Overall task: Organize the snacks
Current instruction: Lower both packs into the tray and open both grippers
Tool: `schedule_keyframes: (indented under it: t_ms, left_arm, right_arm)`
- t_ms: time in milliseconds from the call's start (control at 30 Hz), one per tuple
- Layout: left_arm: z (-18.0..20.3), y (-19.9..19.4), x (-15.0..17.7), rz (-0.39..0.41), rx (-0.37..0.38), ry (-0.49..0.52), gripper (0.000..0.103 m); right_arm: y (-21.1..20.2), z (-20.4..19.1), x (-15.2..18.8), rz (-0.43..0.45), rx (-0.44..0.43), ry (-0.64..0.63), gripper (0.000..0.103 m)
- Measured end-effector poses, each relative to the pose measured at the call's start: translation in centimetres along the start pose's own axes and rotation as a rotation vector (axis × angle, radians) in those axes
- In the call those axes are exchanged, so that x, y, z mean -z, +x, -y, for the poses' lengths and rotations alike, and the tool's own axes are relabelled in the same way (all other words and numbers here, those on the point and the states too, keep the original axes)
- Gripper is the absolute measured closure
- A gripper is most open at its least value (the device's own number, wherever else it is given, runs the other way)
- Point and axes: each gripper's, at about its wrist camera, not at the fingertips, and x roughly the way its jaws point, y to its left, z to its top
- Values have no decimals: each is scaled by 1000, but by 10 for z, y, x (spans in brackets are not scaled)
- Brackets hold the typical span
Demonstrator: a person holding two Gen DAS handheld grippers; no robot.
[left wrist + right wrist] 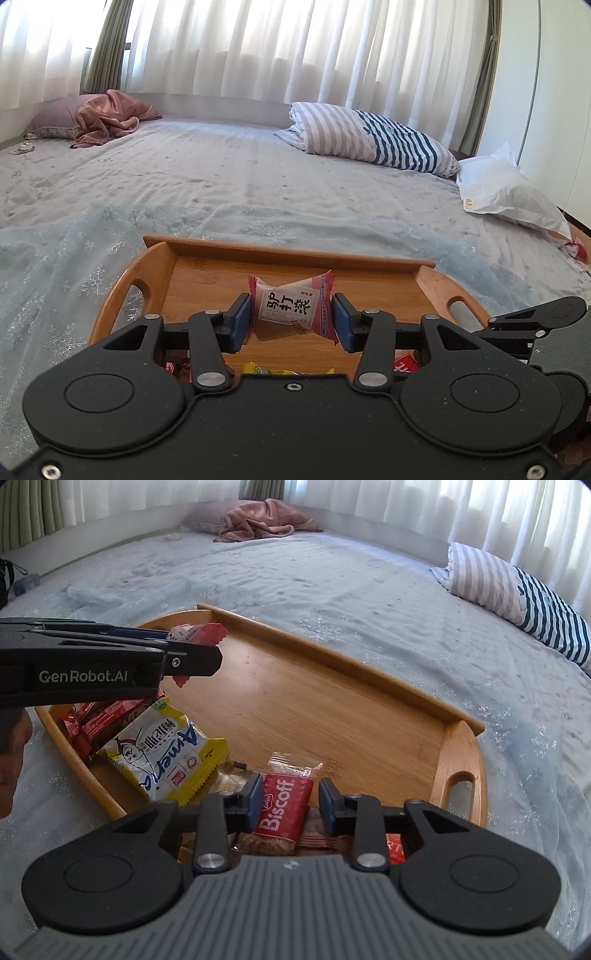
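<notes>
Over the tray (280, 254), gripped snacks (286, 304).

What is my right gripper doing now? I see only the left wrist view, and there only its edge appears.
Observer: The right gripper has a red Biscoff packet between its fingers. I cannot tell whether they pinch it.
Operator: What lies under my left gripper? It hides that end of the tray.
Observer: A yellow snack bag and some red wrappers lie at that end of the wooden tray.
Operator: Does my candy touch the tray?
Observer: It seems not. The left gripper holds the pink-and-white candy in the air above the tray's far corner.
</notes>
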Motion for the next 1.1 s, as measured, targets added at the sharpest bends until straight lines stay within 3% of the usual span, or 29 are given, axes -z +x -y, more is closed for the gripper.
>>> schedule_keyframes:
  t_ms: [233, 267, 467, 667, 800, 933, 1100]
  left_arm:
    - [8, 19, -2, -38, 29, 30, 58]
    - [11, 23, -2, -49, 26, 40, 58]
    - [21, 44, 7, -116, 5, 80, 58]
    - [29, 52, 7, -127, 10, 103, 58]
    - [33, 55, 7, -136, 13, 116, 55]
    - [37, 59, 9, -151, 9, 126, 52]
    - [39, 61, 10, -162, 3, 134, 45]
  right_arm:
    - [8, 11, -2, 11, 24, 73, 61]
    - [6, 16, 0, 16, 28, 99, 50]
    - [-13, 27, 8, 79, 141, 136, 33]
    - [-29, 39, 11, 122, 176, 192, 14]
    - [-37, 44, 15, 136, 186, 225, 11]
    - [-45, 50, 21, 153, 203, 258, 0]
    - [-59, 62, 30, 173, 246, 309, 0]
